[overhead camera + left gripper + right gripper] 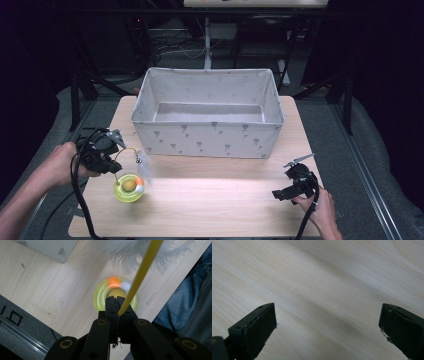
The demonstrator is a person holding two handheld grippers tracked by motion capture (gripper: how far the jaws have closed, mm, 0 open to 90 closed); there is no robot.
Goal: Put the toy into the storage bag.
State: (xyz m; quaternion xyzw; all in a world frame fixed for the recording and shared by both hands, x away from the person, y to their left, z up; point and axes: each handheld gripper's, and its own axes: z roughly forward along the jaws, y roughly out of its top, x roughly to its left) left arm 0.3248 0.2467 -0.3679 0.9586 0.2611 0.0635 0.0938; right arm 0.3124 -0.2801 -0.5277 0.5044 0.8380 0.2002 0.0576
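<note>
A yellow-green round toy base [129, 187] with an orange ball [113, 282] in its rim sits low over the table's front left and looks blurred in the left gripper view. A thin yellow rod [140, 275] curves up from it to a white feather [143, 165]. My left gripper [112, 159] is shut on this rod, and its jaws [115, 298] meet right above the base [100, 297]. My right gripper [282, 192] is at the front right, open, with only bare wood between its jaws [327, 322].
A large grey fabric box [207, 115] with a leaf print stands open across the back of the wooden table [215, 200]. One of its corners [50, 247] lies close beyond the toy. Dark floor and stand legs surround the table.
</note>
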